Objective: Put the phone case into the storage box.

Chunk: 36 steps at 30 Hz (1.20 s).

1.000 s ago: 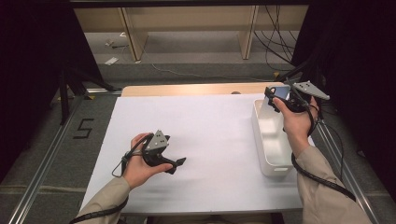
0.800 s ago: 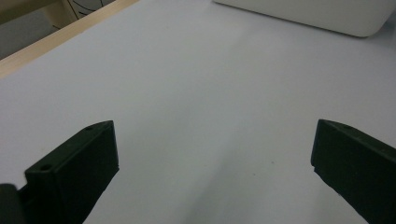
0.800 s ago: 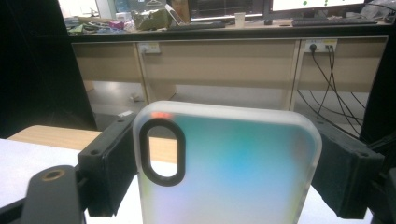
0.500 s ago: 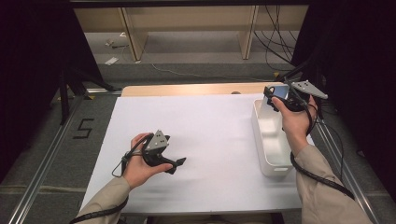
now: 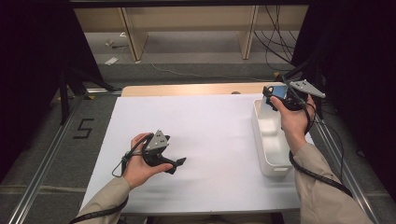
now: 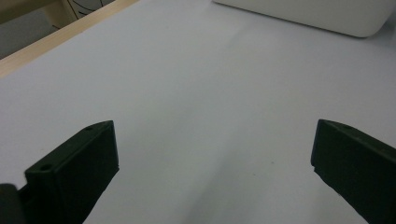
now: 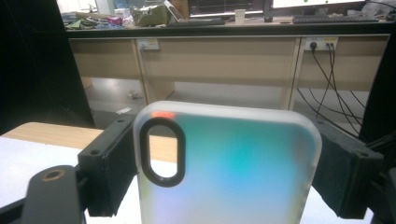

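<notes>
My right gripper (image 5: 272, 96) is shut on a translucent phone case (image 5: 279, 91), held in the air over the far end of a white bin (image 5: 256, 122). In the right gripper view the phone case (image 7: 233, 163) is frosted with a teal-blue tint and a black oval camera ring, clamped upright by its two side edges between the black jaws of my right gripper (image 7: 229, 140). On the white table sheet (image 5: 210, 126), at the near left, my left gripper (image 5: 177, 164) rests in the hand. The left gripper (image 6: 215, 140) stands wide open, with bare sheet between its jaws.
The white bin (image 6: 317, 14) stands along the table's right side, its inside bare where visible. A wooden strip (image 5: 187, 88) borders the far edge. Beyond it are wooden shelf legs (image 5: 133, 42) and hanging cables (image 5: 275, 42). Metal rails (image 5: 46, 158) flank the table.
</notes>
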### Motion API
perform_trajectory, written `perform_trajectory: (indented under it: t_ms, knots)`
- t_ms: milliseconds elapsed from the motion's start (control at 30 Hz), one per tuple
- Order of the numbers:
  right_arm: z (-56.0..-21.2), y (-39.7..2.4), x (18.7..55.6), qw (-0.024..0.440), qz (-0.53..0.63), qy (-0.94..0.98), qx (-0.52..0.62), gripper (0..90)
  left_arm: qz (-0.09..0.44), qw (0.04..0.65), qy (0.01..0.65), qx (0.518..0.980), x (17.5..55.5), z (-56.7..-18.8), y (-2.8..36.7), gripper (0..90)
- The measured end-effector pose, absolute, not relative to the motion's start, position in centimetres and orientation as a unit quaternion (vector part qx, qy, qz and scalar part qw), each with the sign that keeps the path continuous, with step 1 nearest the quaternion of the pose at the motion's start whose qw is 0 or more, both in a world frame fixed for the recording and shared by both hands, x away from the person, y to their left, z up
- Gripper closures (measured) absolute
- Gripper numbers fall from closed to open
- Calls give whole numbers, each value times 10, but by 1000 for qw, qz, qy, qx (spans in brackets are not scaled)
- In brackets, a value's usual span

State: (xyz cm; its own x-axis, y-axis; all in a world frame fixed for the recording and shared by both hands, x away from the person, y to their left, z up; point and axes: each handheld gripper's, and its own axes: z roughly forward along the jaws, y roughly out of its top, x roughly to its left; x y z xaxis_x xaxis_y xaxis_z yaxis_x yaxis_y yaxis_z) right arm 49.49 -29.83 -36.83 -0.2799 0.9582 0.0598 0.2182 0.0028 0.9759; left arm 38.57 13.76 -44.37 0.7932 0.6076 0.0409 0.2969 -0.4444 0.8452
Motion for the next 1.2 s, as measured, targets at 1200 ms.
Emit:
perform_trajectory:
  t_ms: [1200]
  knots:
    - [-376,-297,509,357,508,617,484,182,171,452,271,832,386,-444,137,3]
